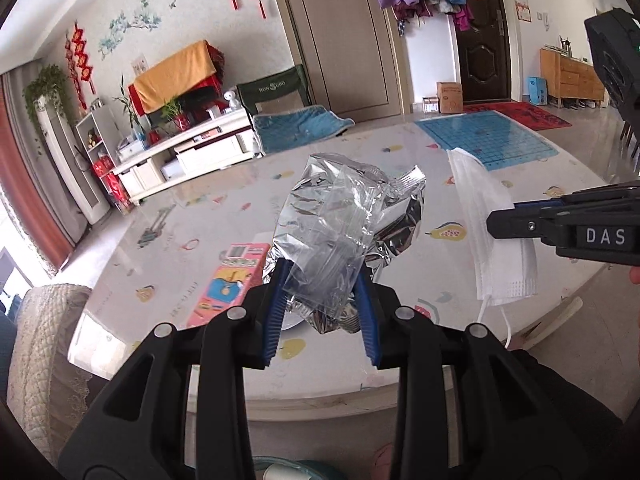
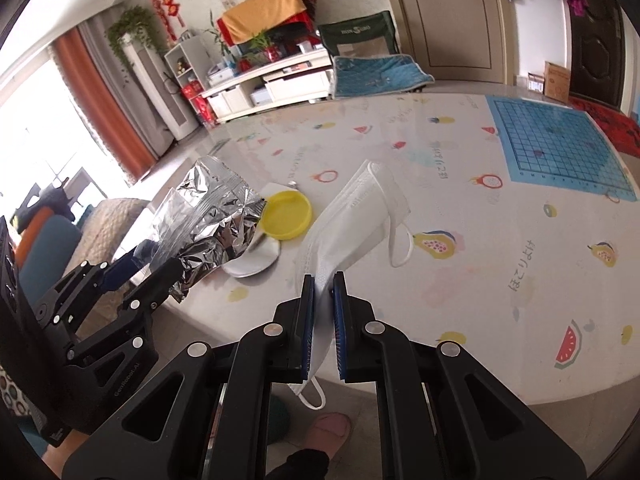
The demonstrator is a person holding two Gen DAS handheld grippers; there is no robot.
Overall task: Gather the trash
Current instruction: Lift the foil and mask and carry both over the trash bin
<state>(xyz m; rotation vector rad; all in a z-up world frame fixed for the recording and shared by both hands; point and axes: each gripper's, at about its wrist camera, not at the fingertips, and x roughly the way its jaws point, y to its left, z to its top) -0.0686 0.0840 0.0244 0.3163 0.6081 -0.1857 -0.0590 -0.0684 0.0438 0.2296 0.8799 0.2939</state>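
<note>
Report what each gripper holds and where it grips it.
The left gripper clamps the crumpled foil and clear plastic wrappers at their lower end. The right gripper pinches the white face mask by one short edge.

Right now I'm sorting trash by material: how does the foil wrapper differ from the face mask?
The foil wrapper is shiny silver and crumpled; the face mask is matte white, pleated and smooth. The wrapper sits in the left gripper, the mask in the right gripper. Both are gripped and lifted above the table.
</note>
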